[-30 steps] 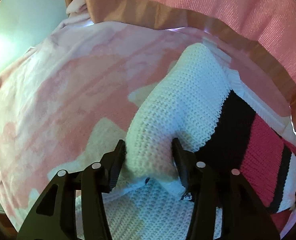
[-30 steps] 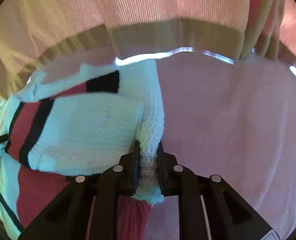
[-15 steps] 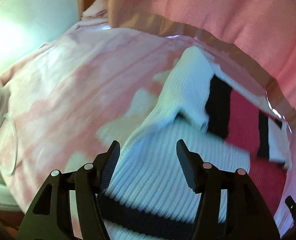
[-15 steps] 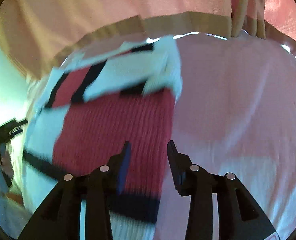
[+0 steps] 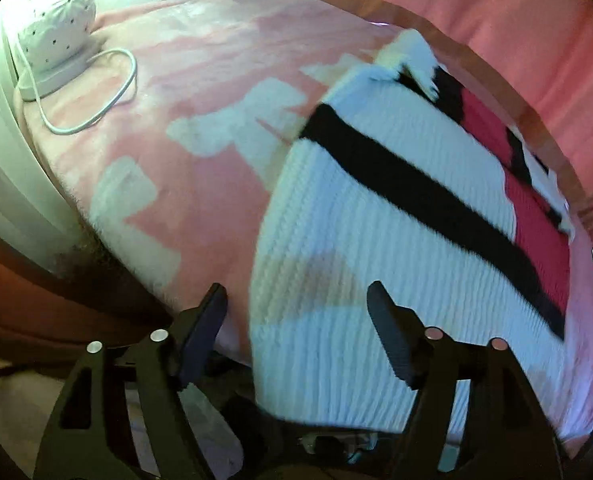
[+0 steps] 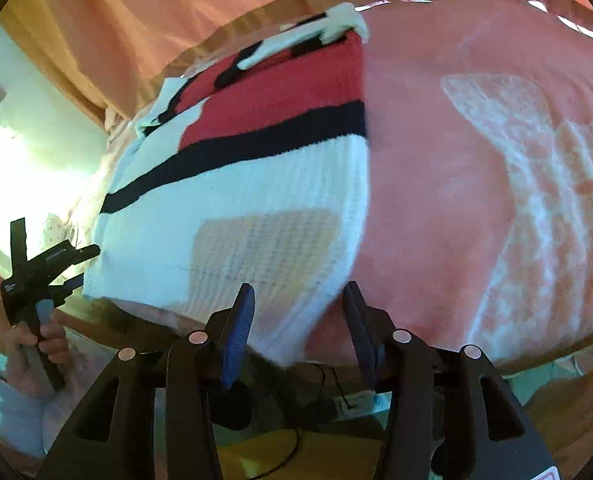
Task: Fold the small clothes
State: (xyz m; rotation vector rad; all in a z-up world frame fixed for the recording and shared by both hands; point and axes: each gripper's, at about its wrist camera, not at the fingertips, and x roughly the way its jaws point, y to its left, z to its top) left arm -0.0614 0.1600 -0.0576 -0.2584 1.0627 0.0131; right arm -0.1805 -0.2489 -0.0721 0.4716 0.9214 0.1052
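The left gripper (image 5: 296, 320) stood wide open above the near left edge of the knitted sweater (image 5: 376, 240), and its jaws had just been opening; the cloth lay below the gap, but the pads did not press on it. The right gripper (image 6: 298, 312) was about half open over the near right corner of the same sweater (image 6: 232, 208), its jaws also just opening, and nothing was clamped between them. The sweater, white with black stripes and red blocks, lay flat on a pink blanket (image 5: 200, 80) with pale patches, its sleeves folded in at the far end. In the right wrist view a hand (image 6: 36, 344) held the left gripper at the left side. On the far left corner of the blanket a white dotted object (image 5: 56, 24) stood with a white cable (image 5: 108, 96) curled beside it. Pink curtains (image 6: 176, 12) hung behind the surface.
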